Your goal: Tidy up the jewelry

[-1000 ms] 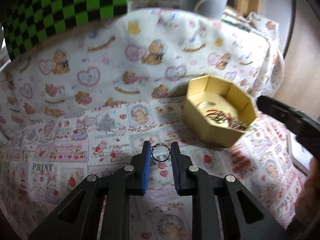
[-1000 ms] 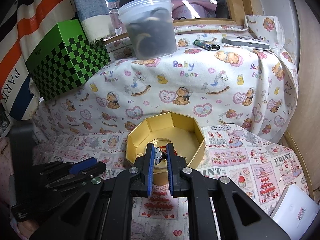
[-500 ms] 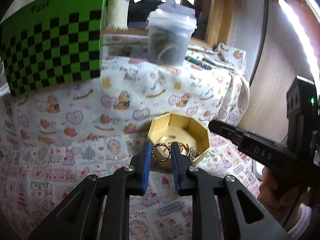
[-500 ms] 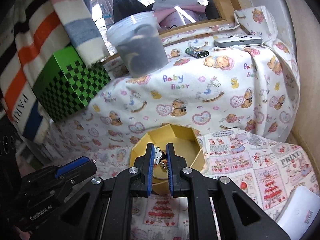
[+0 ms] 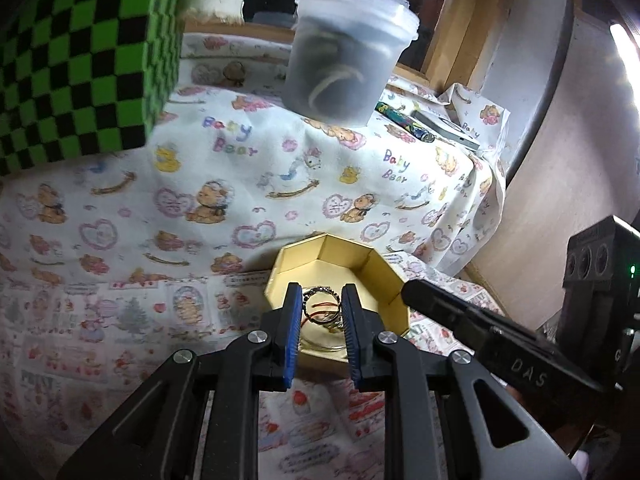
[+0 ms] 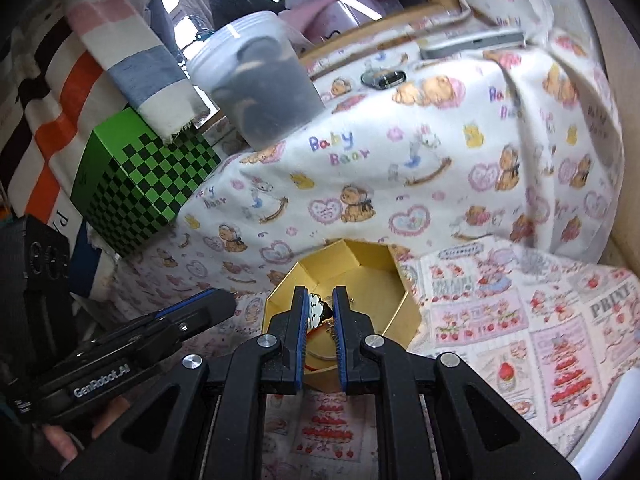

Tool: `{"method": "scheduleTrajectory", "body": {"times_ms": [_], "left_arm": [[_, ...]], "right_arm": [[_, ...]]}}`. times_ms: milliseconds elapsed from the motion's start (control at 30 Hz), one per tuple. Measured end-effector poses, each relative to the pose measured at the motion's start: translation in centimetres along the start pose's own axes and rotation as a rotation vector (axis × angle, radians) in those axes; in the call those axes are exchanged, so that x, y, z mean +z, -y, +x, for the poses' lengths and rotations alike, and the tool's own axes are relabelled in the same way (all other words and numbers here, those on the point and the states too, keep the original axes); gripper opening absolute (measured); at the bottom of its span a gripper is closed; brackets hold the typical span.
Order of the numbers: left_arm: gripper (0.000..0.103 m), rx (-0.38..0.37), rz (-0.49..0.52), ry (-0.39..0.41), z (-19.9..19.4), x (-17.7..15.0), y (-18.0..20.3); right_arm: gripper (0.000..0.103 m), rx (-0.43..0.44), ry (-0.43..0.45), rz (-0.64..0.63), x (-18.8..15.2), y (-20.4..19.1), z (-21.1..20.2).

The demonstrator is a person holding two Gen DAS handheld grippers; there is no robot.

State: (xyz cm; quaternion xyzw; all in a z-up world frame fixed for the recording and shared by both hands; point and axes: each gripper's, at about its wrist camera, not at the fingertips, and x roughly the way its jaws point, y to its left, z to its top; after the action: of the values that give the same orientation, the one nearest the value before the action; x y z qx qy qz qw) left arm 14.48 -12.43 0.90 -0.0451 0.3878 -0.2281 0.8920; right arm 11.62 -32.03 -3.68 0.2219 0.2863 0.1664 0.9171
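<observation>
The left gripper pinches a beaded ring above the yellow octagonal box; the right gripper clasps a small white charm above the same box.

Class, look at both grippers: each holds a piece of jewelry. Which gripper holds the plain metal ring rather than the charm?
The left gripper. It pinches a round, open metal ring above the yellow box; the right gripper pinches a small white charm.

A beaded silver ring hangs upright above the open yellow octagonal box; a white charm hangs over the same box.
</observation>
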Motion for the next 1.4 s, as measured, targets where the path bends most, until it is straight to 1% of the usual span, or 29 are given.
{"method": "scheduleTrajectory", "body": {"times_ms": [167, 267, 333, 367, 400, 433, 500, 567, 633, 700, 767, 867, 933, 1000, 1100, 1200, 1267, 1333, 1367, 1400], "left_arm": [[0.02, -0.014, -0.023, -0.004, 1.1, 0.0, -0.3], [0.044, 0.006, -0.05, -0.009, 1.5, -0.1, -0.8], [0.045, 0.036, -0.058, 0.009, 1.2, -0.1, -1.2], [0.048, 0.045, -0.051, 0.01, 1.0, -0.1, -1.4], [0.051, 0.057, -0.041, 0.014, 0.6, -0.1, -1.5], [0.051, 0.075, -0.029, 0.026, 0.2, -0.1, -1.6], [0.057, 0.112, 0.0, 0.054, -1.0, -0.2, -1.6], [0.06, 0.143, 0.024, 0.082, -2.2, -0.3, -1.6], [0.061, 0.175, 0.041, 0.12, -3.7, -0.6, -1.5], [0.073, 0.232, 0.06, 0.174, -5.4, -0.8, -1.3], [0.078, 0.266, 0.062, 0.225, -7.0, -0.9, -1.3], [0.078, 0.279, 0.047, 0.264, -9.3, -0.8, -1.8], [0.079, 0.29, 0.052, 0.288, -10.6, -0.9, -2.1], [0.083, 0.3, 0.066, 0.306, -11.7, -1.1, -2.3], [0.087, 0.285, 0.046, 0.305, -12.5, -1.4, -3.1], [0.089, 0.324, 0.044, 0.317, -13.0, -2.1, -4.0], [0.09, 0.327, 0.035, 0.307, -13.1, -2.7, -4.6], [0.09, 0.324, 0.015, 0.309, -13.5, -3.5, -5.3], [0.09, 0.316, 0.017, 0.323, -13.9, -4.0, -5.4], [0.093, 0.323, 0.023, 0.337, -14.2, -4.4, -5.5]], "right_arm": [[0.013, -0.019, -0.001, -0.009, -0.1, -0.2, 0.3], [0.013, -0.043, 0.008, -0.006, -0.1, -0.1, 0.2], [0.019, -0.054, 0.015, -0.014, 0.0, -0.2, 0.1], [0.029, -0.062, 0.021, -0.019, 0.0, -0.2, 0.1], [0.036, -0.068, 0.027, -0.022, 0.0, -0.3, 0.0], [0.036, -0.076, 0.032, -0.029, 0.0, -0.4, -0.1], [0.036, -0.089, 0.042, -0.031, 0.0, -0.4, -0.2], [0.036, -0.083, 0.045, -0.03, 0.0, -0.4, -0.5], [0.036, -0.081, 0.052, -0.035, 0.1, -0.6, -0.8], [0.036, -0.088, 0.07, -0.057, 0.0, -1.2, -1.4], [0.036, -0.105, 0.098, -0.096, 0.1, -2.0, -2.0], [0.049, -0.128, 0.139, -0.137, 0.0, -3.0, -2.9], [0.049, -0.13, 0.154, -0.159, 0.0, -3.7, -3.4], [0.049, -0.124, 0.173, -0.184, -0.2, -4.5, -4.1], [0.05, -0.127, 0.199, -0.219, -0.4, -5.5, -4.7], [0.05, -0.138, 0.219, -0.236, -0.7, -6.1, -5.2], [0.05, -0.136, 0.238, -0.238, -0.9, -6.4, -5.6], [0.056, -0.134, 0.245, -0.255, -1.0, -6.9, -5.8], [0.059, -0.139, 0.251, -0.265, -1.2, -7.1, -5.9], [0.059, -0.143, 0.255, -0.274, -1.3, -7.4, -5.9]]}}
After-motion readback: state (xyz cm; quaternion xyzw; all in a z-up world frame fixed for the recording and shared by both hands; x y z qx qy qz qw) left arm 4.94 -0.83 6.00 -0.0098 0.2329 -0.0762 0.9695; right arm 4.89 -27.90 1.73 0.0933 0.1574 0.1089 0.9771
